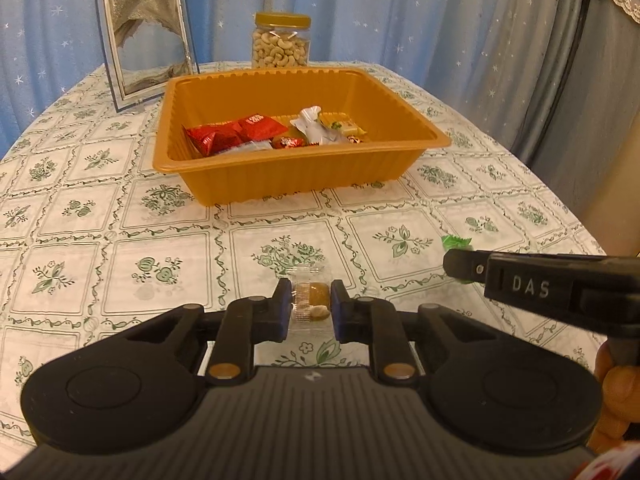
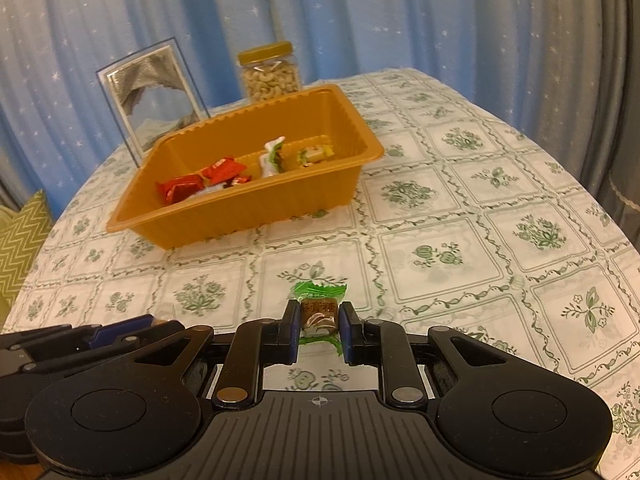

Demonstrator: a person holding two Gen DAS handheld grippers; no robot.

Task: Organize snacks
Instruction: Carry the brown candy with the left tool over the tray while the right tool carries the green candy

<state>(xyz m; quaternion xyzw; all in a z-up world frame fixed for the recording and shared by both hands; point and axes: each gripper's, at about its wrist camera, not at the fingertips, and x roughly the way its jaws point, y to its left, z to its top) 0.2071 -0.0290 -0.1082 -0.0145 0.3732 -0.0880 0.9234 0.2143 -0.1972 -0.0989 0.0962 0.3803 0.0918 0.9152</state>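
An orange plastic tray (image 1: 280, 184) (image 2: 248, 212) stands mid-table and holds red wrapped snacks (image 1: 236, 132) (image 2: 200, 180) and white and yellow ones (image 1: 320, 124) (image 2: 276, 156). My left gripper (image 1: 310, 308) is shut on a clear-wrapped brown candy (image 1: 312, 300) just above the cloth, in front of the tray. My right gripper (image 2: 320, 320) is shut on a green-wrapped brown candy (image 2: 319, 304) near the table; it shows at the right in the left wrist view (image 1: 464, 268), with the green wrapper (image 1: 456, 242) poking out.
A jar of cashews (image 1: 281, 42) (image 2: 270, 72) and a framed picture (image 1: 146, 44) (image 2: 152, 96) stand behind the tray at the table's far edge. Blue star curtains hang behind. A green zigzag cushion (image 2: 20, 248) lies off the table's left side.
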